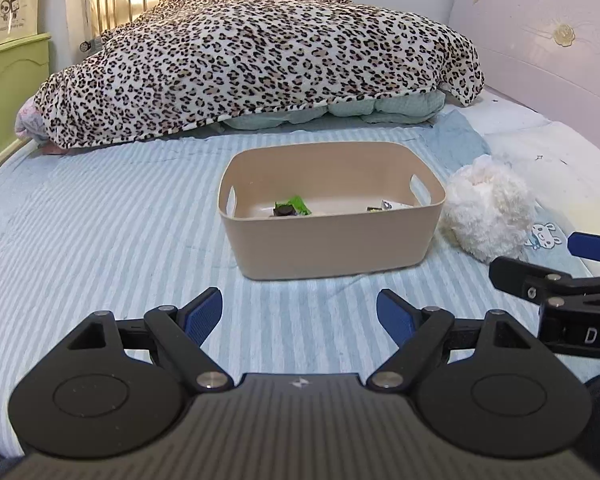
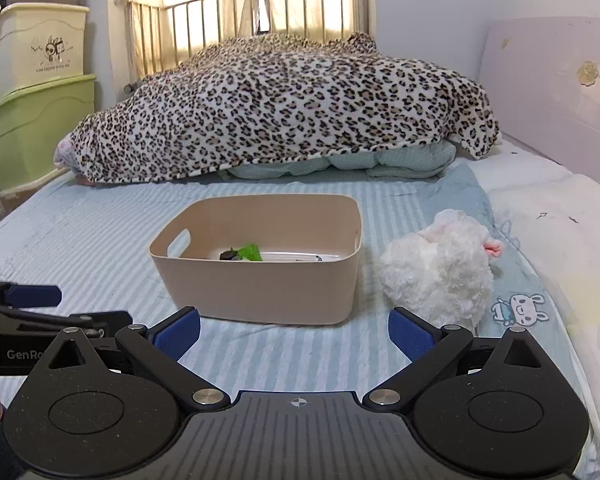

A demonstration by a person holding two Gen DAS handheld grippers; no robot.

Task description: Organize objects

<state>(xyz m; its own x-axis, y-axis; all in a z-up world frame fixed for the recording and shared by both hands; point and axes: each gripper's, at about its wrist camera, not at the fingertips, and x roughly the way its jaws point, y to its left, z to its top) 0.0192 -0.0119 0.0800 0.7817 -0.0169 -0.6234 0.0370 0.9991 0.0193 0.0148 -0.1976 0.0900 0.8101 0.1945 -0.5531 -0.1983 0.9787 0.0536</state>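
From the left wrist view, the left gripper [image 1: 299, 317] hovers low over a bed sheet [image 1: 100, 220] of pale blue and white stripes, its blue-padded jaws spread wide with nothing between them. Just ahead sits a beige bin [image 1: 332, 236] with cut-out handles, holding a green packet [image 1: 294, 205] and another small wrapper by its right wall. A white plush toy [image 1: 486, 216] lies just beside the bin's right side. Behind, a leopard-print blanket [image 1: 260, 60] is heaped over teal bedding, with a pink headboard [image 1: 540, 40] at right and stacked storage boxes at left. From the right wrist view, the right gripper [image 2: 294, 334] also stands open and empty above the sheet, the bin [image 2: 260, 292] ahead and slightly left, the plush [image 2: 440, 272] to its right, brass railings [image 2: 260, 12] and curtains beyond.
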